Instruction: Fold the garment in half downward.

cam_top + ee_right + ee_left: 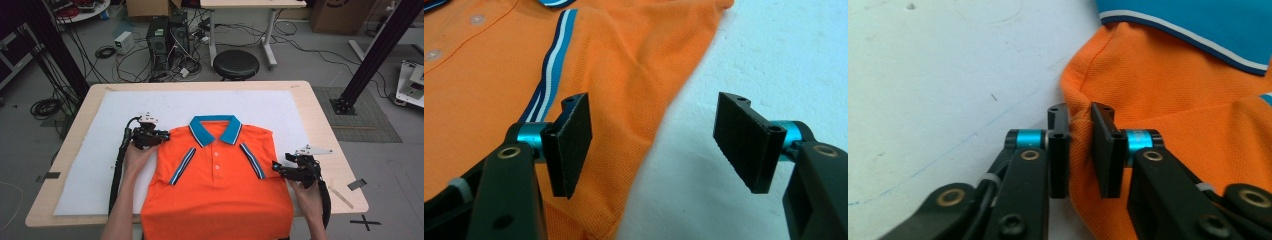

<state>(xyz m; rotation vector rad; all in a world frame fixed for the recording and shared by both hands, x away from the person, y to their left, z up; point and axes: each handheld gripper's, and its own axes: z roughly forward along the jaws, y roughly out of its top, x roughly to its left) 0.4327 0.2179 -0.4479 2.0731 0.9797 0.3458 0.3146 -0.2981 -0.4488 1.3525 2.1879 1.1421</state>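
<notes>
At the left of the high view, the left gripper point(161, 136) sits at the shoulder edge of the orange polo shirt point(220, 185), held by the person's left hand point(136, 152) with its black cable trailing down along the forearm. In the left gripper view its jaws stand narrow, pinching a raised fold of the orange fabric point(1079, 145) between the two black pads point(1058, 155), right at the shirt's edge where it meets the white mat point(948, 75).

The shirt lies flat, front up, in the middle of the white mat point(100, 150) that covers the wooden table point(330, 135). Its blue collar point(216, 127) points away from the person, the buttoned placket point(216, 164) runs down the centre, and both sleeves are folded in over the chest, showing their blue and white striped cuffs point(181, 166). The hem reaches the near table edge.

At the right, the right gripper point(276, 167) is held by the right hand point(306, 192) just at the shirt's right side edge. In the right gripper view its jaws are wide apart and hold nothing: one pad point(571, 142) hovers over the orange cloth beside the striped band point(549, 75), the other pad point(744, 140) over the bare white mat, with the shirt's edge running between them
</notes>
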